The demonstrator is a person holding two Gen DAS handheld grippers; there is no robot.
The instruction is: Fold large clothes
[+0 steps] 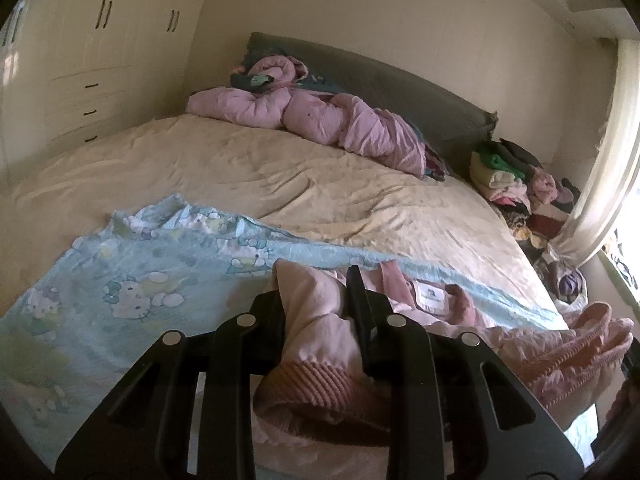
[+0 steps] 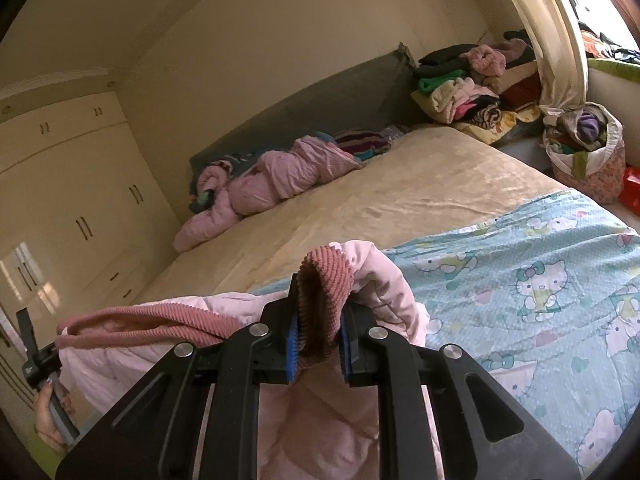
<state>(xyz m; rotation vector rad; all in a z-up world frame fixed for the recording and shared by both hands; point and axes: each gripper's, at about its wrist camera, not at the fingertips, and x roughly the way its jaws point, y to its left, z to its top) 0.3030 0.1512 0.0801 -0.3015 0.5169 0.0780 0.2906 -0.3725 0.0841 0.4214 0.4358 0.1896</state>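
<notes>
A pale pink padded jacket (image 1: pixel 320 332) with darker ribbed cuffs and hem hangs between both grippers above the near part of the bed. My left gripper (image 1: pixel 316 292) is shut on one sleeve, whose ribbed cuff (image 1: pixel 304 384) droops below the jaws. The white neck label (image 1: pixel 430 296) faces up just to the right. My right gripper (image 2: pixel 318 316) is shut on the other sleeve's ribbed cuff (image 2: pixel 324 280), pinched between blue pads. The jacket's body (image 2: pixel 312 412) sags under this gripper, and its ribbed hem (image 2: pixel 152 324) stretches off to the left.
A light blue cartoon-print sheet (image 2: pixel 520 280) covers the near part of the beige bed (image 1: pixel 280 172). A crumpled pink quilt (image 1: pixel 320 120) lies by the grey headboard. Piled clothes (image 2: pixel 480 84) and a full bag (image 2: pixel 588 152) stand beside the bed. Wardrobes (image 1: pixel 100 52) line the far wall. A hand (image 2: pixel 48 420) holds the other gripper's handle.
</notes>
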